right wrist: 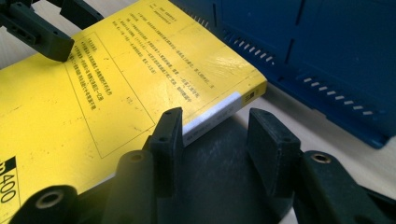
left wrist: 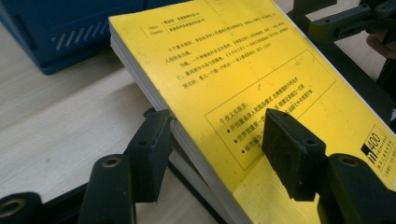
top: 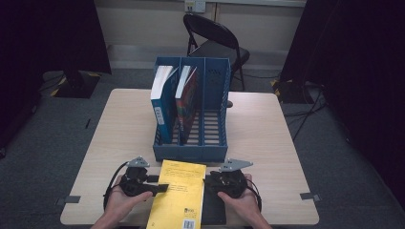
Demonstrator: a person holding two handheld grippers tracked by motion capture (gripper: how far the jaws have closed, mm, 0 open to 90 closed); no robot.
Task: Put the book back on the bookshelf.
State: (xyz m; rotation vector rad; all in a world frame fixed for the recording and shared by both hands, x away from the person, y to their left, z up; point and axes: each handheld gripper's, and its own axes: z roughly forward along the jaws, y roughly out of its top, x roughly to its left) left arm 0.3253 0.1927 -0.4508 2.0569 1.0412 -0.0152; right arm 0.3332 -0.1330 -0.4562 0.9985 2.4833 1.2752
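Yellow book (top: 177, 194) is lying between both grippers. Left gripper (left wrist: 224, 149) is straddling its page edge, fingers spread, pads seemingly clear. Right gripper (right wrist: 215, 137) is standing spread at the spine, not pinching.

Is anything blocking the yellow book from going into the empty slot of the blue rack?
Nothing visible. The yellow book lies just in front of the blue rack, and the right slot is empty; two books fill the others.

A black folding chair (top: 216, 40) stands on grey carpet (top: 57, 129).
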